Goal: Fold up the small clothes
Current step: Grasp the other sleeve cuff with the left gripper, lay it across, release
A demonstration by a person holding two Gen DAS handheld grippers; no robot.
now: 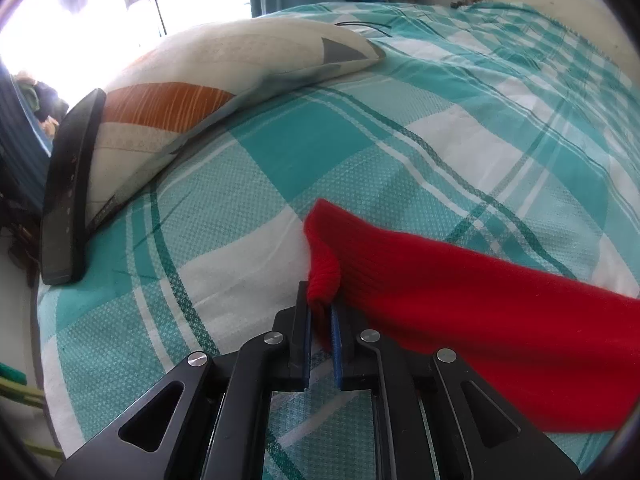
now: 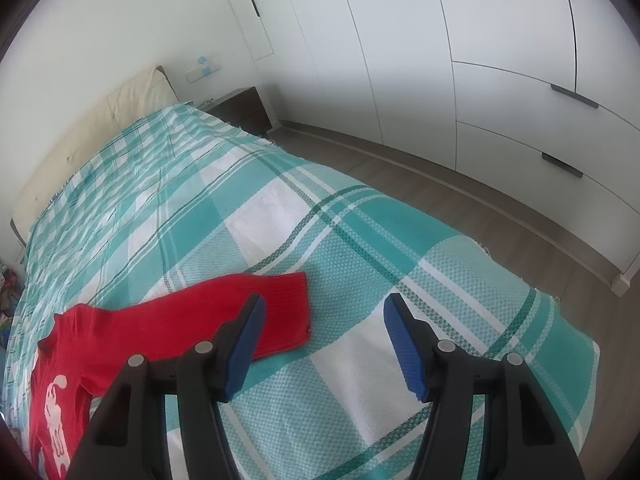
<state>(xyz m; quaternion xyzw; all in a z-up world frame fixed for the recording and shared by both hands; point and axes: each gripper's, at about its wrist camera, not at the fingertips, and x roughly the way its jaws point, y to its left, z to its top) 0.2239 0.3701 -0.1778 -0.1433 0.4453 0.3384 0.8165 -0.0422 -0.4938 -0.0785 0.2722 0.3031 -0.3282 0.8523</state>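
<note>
Left tongs (image 1: 321,304) reaching low over the bed (image 1: 280,152), pinching the red sweater (image 1: 480,312) cuff | right tongs (image 2: 324,308) hovering wide, gripping nothing | sweater lying spread on the plaid bedspread (image 2: 360,240)

One red sweater (image 2: 172,320) lies on the bed, with one white figure (image 2: 56,420) printed on its front and one sleeve (image 2: 280,304) stretched out to the right. One bed (image 2: 280,216) carries it, under one teal plaid cover (image 1: 440,120). One pillow (image 1: 224,64) lies at the far left of the bed, and one dark flat panel (image 1: 68,196) leans against it. Two grippers are in view, a left gripper (image 1: 321,308) and a right gripper (image 2: 323,308), each with two blue-padded fingers (image 2: 404,344). One nightstand (image 2: 240,110) stands far beside the bed. One wardrobe (image 2: 460,48) fills the right wall, with four handles visible on it.
</note>
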